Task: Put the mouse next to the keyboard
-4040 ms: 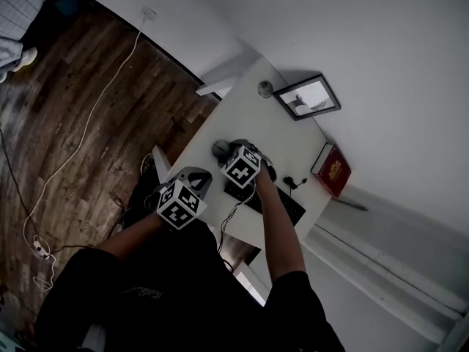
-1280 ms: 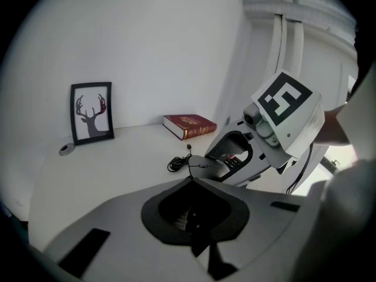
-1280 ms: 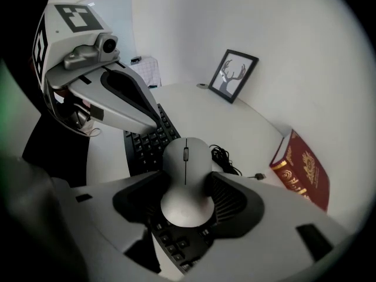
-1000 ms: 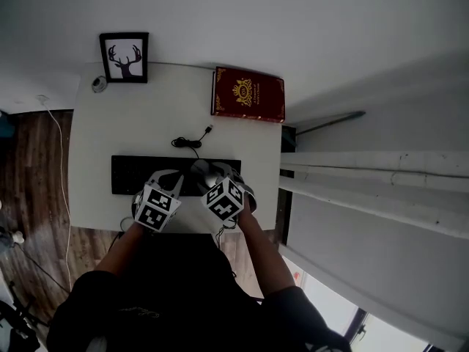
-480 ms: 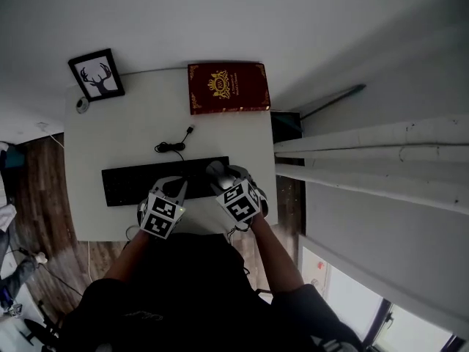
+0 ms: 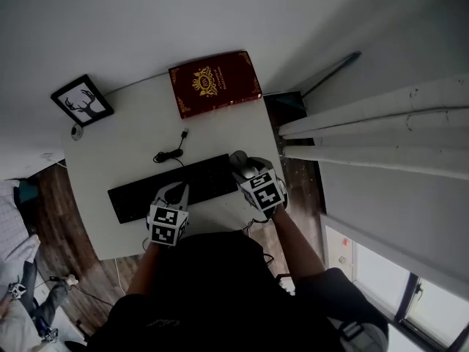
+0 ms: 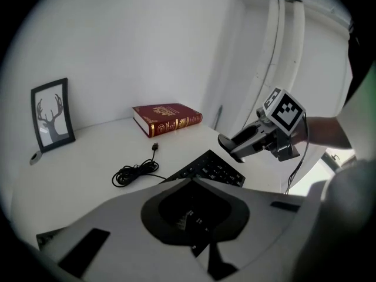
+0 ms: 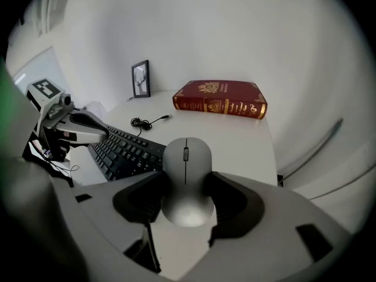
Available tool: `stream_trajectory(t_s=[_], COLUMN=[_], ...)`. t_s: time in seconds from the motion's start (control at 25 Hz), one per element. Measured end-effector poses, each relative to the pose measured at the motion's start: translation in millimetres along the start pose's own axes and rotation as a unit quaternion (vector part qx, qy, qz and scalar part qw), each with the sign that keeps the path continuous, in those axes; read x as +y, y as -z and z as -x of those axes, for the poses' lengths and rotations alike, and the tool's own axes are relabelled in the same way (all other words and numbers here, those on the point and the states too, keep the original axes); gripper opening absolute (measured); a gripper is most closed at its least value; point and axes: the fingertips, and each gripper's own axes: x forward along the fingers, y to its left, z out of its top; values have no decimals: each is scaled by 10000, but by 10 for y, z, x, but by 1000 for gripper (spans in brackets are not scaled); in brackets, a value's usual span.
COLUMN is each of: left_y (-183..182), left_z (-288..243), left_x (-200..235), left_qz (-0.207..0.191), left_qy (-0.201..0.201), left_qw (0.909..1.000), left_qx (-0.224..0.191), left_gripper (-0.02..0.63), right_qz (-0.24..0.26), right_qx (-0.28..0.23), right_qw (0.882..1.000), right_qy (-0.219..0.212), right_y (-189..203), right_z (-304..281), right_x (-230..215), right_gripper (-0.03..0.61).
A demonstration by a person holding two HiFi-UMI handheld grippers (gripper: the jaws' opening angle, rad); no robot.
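Mouse is clamped between the fingers of the right gripper. It has been carried from above the keyboard to just past its right end, over bare table. Judged ready for set-down. Left gripper: fingers together, nothing held.

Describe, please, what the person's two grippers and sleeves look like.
Both the left gripper and the right gripper are grey moulded bodies with dark-lined tongs. Each is topped by a white cube carrying black square markers, and a thin dark cable hangs from each. The person wears a black short-sleeved top.
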Motion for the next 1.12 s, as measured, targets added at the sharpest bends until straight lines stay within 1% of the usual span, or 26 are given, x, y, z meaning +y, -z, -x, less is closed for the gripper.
stream_trajectory(t_s=[0.2, 0.32, 0.4, 0.48, 0.76, 0.84, 1.0, 1.12], left_y=[15, 14, 12, 23, -32, -48, -22, 2], left_z=[-10, -40, -62, -84, -91, -91, -66, -9], left_x=[78, 95, 92, 82, 43, 39, 38, 7], left_qz=[168, 190, 190, 160, 11, -27, 47, 10], left_qy=[-56, -70, -65, -54, 21, 6, -78, -101], left_qw=[9998, 9998, 9998, 9999, 10000, 10000, 9999, 9999], left_qx=[-8, -4, 0, 14, 94, 80, 62, 74], left_gripper=[3, 3, 3, 3, 2, 3, 3, 3], right_qz=[-430, -811, -1097, -1266, -1605, -1629, -1697, -1777], right_qx=[8, 3, -6, 12, 81, 85, 91, 44], right_qw=[9989, 9961, 9933, 9915, 9866, 9861, 9850, 9838], right_qy=[188, 350, 358, 292, 290, 315, 286, 244], right_y=[70, 144, 173, 193, 269, 263, 253, 261], right_z=[-23, -40, -44, -50, -117, -125, -165, -186], right_x=[-168, -320, -377, -377, -342, -350, -357, -350], right_gripper=[268, 268, 268, 268, 268, 268, 268, 268])
